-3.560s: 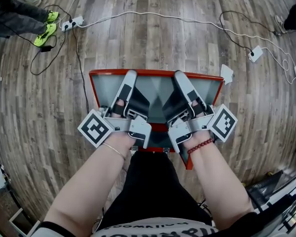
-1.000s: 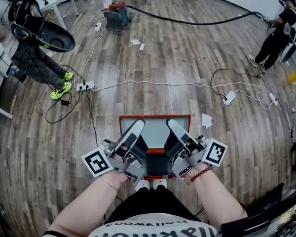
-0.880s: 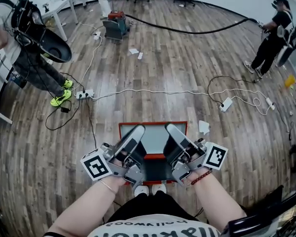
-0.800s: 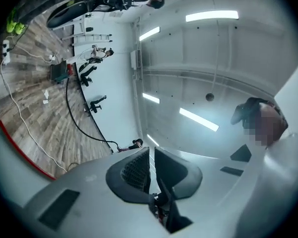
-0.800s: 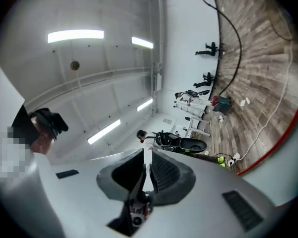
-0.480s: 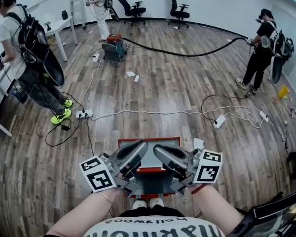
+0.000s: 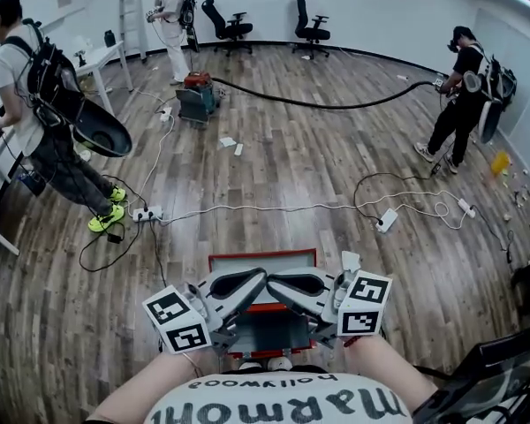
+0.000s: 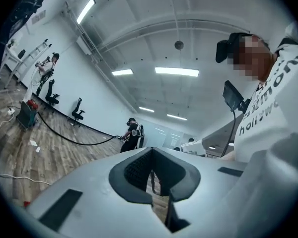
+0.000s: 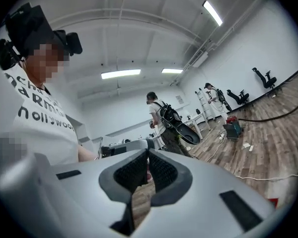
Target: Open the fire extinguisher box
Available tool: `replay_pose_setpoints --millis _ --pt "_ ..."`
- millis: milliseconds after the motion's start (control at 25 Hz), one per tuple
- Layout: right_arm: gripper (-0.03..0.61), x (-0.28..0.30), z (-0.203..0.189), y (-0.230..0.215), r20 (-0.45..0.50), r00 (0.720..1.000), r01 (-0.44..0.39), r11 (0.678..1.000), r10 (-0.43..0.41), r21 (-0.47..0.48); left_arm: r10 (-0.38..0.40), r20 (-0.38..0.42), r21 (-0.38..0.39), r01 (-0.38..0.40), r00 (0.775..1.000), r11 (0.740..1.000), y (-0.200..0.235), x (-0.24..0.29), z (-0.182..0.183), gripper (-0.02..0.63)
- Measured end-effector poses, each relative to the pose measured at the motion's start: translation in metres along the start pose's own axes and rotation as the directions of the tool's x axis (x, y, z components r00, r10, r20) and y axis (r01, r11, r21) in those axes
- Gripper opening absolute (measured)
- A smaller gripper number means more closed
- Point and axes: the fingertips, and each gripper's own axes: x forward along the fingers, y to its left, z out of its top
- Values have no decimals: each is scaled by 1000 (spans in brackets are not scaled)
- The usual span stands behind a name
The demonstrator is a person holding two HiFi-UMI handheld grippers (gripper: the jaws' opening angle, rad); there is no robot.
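The red fire extinguisher box (image 7: 261, 256) lies flat on the wood floor at my feet, its grey inside showing in the head view. Both grippers hang just above it, turned inward so their tips nearly meet over its middle. My left gripper (image 7: 258, 278) is shut with nothing between its dark pads (image 8: 139, 168). My right gripper (image 7: 276, 280) is also shut and empty, its pads (image 9: 159, 171) all but together. The gripper views look up into the room and at my shirt, and the box's front part is hidden behind the grippers.
White cables (image 7: 274, 208) and a power strip (image 7: 147, 212) cross the floor beyond the box. A paper scrap (image 7: 351, 260) lies at its right corner. A person with a backpack (image 7: 49, 104) stands left, another (image 7: 464, 82) right. A black hose (image 7: 336, 102) runs to a red machine (image 7: 197, 95).
The head view has tilted up, showing more of the room. Both grippers have swung from pointing forward over the box to pointing at each other, and their jaws have closed.
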Motion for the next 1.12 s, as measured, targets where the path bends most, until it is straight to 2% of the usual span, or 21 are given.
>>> replay_pose_setpoints --millis 160,320,560,760,960,1120 --pt "23 -2 -10 -1 -13 1000 -6 1000 6 -2 0 -30 45 1 1000 999 -1 0 -10 5" --pt "23 3 -19 -2 -1 1000 15 1000 -15 14 -8 -53 34 10 999 999 4 -6 -17 4" --pt "22 4 -31 -6 -59 997 41 999 -40 19 9 -66 11 -8 998 1000 9 -9 -30 3" --pt "23 9 -47 -11 -116 991 65 998 -67 -22 15 -126 49 -8 992 999 16 -15 -43 5" --pt "23 9 -46 -23 -105 991 88 996 -89 -12 74 -110 6 -74 991 997 34 -20 -46 5" --pt "23 -5 -49 -39 -112 985 128 992 -129 -11 82 -136 29 -78 987 997 35 -18 -56 5"
